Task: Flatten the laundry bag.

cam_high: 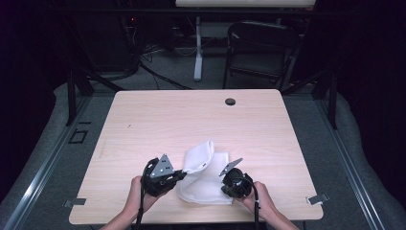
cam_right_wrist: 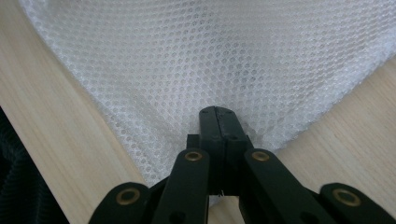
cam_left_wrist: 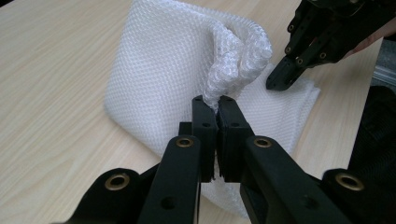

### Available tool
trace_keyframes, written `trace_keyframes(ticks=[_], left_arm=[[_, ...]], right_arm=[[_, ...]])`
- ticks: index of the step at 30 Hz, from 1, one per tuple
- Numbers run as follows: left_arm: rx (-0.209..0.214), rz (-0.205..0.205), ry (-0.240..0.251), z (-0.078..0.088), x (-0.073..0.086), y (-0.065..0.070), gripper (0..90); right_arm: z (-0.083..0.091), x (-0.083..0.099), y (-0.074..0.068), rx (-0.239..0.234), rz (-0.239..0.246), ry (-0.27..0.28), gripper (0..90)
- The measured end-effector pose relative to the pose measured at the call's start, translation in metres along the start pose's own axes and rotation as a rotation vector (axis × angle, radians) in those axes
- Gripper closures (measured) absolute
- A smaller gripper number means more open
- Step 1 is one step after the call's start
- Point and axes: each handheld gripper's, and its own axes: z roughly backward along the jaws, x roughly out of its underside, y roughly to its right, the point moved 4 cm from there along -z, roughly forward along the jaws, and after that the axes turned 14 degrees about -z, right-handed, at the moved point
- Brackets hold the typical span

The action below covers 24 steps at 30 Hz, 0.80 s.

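We note a pale wooden desk (cam_high: 143, 120) with a dark round grommet (cam_high: 230, 101); behind it, a black folding chair (cam_high: 258, 50) on grey carpet.

Left tool (cam_left_wrist: 216, 103): matte black linkage arms, brass pivot bushings, flat rectangular pads, grey three-cornered plate on top, black cable trailing. Right tool (cam_right_wrist: 218, 112): same black build, brass bushings. Forearms bare.

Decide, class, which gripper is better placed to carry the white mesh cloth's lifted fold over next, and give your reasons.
Probably the left. The left gripper is shut on a raised, bunched fold of the mesh cloth, ready to carry it across. The right gripper is shut low at the cloth's flat edge on the table, better suited to anchoring.
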Motion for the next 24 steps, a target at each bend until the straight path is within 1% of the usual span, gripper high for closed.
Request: trace_keyframes(ticks=[1, 3, 4, 5, 6, 7, 8, 9, 10, 13, 16, 17, 18, 19, 21, 22, 24], left_arm=[[0.002, 0.000, -0.004, 0.000, 0.001, -0.001, 87.6], [-0.001, 0.007, -0.002, 0.000, 0.002, -0.001, 87.6], [-0.004, 0.004, -0.005, 0.001, 0.001, 0.000, 87.6], [-0.008, -0.002, 0.000, 0.002, 0.001, 0.001, 87.6], [-0.006, 0.000, 0.000, 0.002, 0.001, 0.002, 87.6], [-0.006, -0.002, -0.003, 0.003, 0.002, 0.002, 87.6], [-0.012, -0.001, -0.003, 0.004, 0.003, 0.002, 87.6], [-0.011, 0.002, -0.005, 0.004, 0.005, 0.003, 87.6], [-0.015, 0.004, -0.008, 0.005, 0.006, 0.002, 87.6], [-0.027, 0.011, -0.009, 0.007, 0.009, 0.000, 87.6], [-0.029, 0.015, -0.014, 0.008, 0.011, 0.000, 87.6], [-0.030, 0.016, -0.014, 0.008, 0.012, 0.000, 87.6], [-0.036, 0.007, -0.015, 0.009, 0.012, -0.001, 87.6], [-0.035, 0.018, -0.018, 0.009, 0.014, 0.000, 87.6], [-0.040, 0.015, -0.028, 0.011, 0.018, -0.001, 87.5], [-0.040, 0.015, -0.035, 0.012, 0.020, -0.002, 87.5], [-0.044, 0.029, -0.036, 0.013, 0.022, -0.003, 87.5]], right_arm=[[0.001, 0.001, 0.002, -0.004, -0.002, -0.009, 90.0], [0.002, 0.002, 0.003, -0.002, -0.011, -0.008, 90.0], [0.002, 0.002, 0.003, 0.000, -0.014, -0.004, 90.0], [0.002, 0.002, 0.004, 0.005, -0.006, -0.010, 90.0], [0.004, 0.003, 0.007, 0.023, -0.003, -0.012, 90.0], [0.004, 0.003, 0.007, 0.023, -0.003, -0.012, 90.0], [0.004, 0.004, 0.010, 0.021, -0.023, 0.002, 90.0], [0.004, 0.004, 0.010, 0.021, -0.023, 0.002, 90.0], [0.006, 0.005, 0.014, 0.038, -0.010, -0.014, 90.0], [0.007, 0.005, 0.017, 0.033, -0.019, -0.007, 90.0], [0.007, 0.004, 0.019, 0.047, -0.016, -0.003, 90.0], [0.007, 0.004, 0.019, 0.043, -0.017, -0.001, 90.0], [0.007, 0.004, 0.020, 0.043, -0.015, -0.005, 90.0], [0.007, 0.004, 0.020, 0.041, -0.019, -0.002, 90.0], [0.007, 0.004, 0.021, 0.031, -0.030, 0.004, 90.0], [0.007, 0.003, 0.022, 0.028, -0.023, 0.002, 90.0], [0.007, 0.003, 0.022, 0.029, -0.030, 0.002, 90.0]])
